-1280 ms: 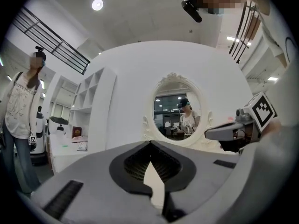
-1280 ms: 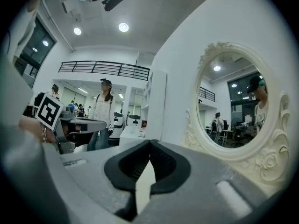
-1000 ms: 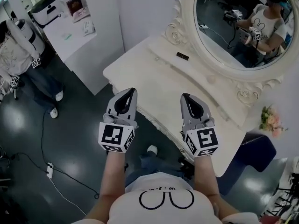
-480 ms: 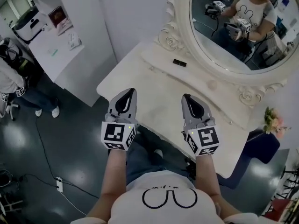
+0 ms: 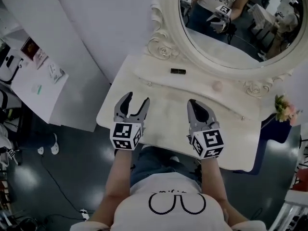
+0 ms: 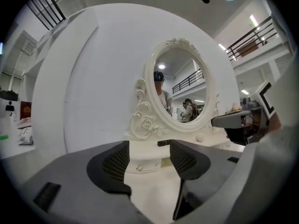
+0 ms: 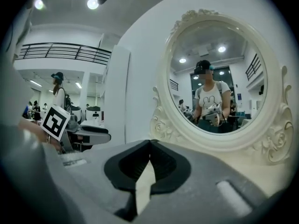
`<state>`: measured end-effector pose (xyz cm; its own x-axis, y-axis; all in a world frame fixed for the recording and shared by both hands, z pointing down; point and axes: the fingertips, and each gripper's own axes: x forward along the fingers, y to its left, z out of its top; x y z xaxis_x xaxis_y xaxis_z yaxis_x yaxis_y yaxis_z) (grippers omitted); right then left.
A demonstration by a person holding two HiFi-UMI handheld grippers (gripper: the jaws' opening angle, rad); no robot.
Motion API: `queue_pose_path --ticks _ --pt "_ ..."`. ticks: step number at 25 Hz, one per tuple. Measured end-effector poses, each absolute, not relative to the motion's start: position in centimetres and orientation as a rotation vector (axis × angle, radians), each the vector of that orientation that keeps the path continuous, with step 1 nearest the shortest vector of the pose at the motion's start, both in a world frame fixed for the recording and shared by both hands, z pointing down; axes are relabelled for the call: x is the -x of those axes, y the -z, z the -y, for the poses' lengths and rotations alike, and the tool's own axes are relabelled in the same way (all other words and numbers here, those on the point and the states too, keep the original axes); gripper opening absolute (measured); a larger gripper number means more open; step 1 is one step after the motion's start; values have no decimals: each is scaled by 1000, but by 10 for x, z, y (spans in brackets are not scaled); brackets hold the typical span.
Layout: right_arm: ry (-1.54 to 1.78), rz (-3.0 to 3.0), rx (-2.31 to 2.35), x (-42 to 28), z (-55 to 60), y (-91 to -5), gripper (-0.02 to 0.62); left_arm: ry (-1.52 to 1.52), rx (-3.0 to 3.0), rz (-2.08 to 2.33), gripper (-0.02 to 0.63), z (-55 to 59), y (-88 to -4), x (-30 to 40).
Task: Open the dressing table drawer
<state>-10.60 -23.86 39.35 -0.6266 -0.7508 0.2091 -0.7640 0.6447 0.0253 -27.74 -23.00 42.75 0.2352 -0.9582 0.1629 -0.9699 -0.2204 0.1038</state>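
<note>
Head view shows the drawer (image 5: 152,85) closed, set in the low raised tier at the back of the dressing table (image 5: 166,117); its contents are unseen. The left gripper (image 5: 136,99) hovers over the tabletop, jaws opening with nothing between them. The right gripper (image 5: 192,103), beside it, is closed and empty. A small black item (image 5: 178,71) lies below the oval mirror (image 5: 231,28). Dark floor (image 5: 43,186) surrounds the table.

Left gripper (image 5: 136,99) and right gripper (image 5: 191,102) side by side over dressing table (image 5: 166,106), mirror (image 5: 231,23) behind.
</note>
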Motion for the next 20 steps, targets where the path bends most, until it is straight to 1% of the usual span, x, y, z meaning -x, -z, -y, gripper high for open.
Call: queue_pose_path --ticks 6,12,15,20 --pt "-177 2541 -1369 114 256 -430 -3 -184 -2359 1675 264 270 -474 282" --pt "-381 2491 -1508 113 267 -464 -3 -319 -2321 1554 262 311 -538 280" --pt "-399 2451 -1539 110 268 -476 -3 -372 -2284 1528 249 324 -565 276" --pt "-428 2403 -1573 106 271 -488 -3 -417 -2252 1522 218 343 -585 272"
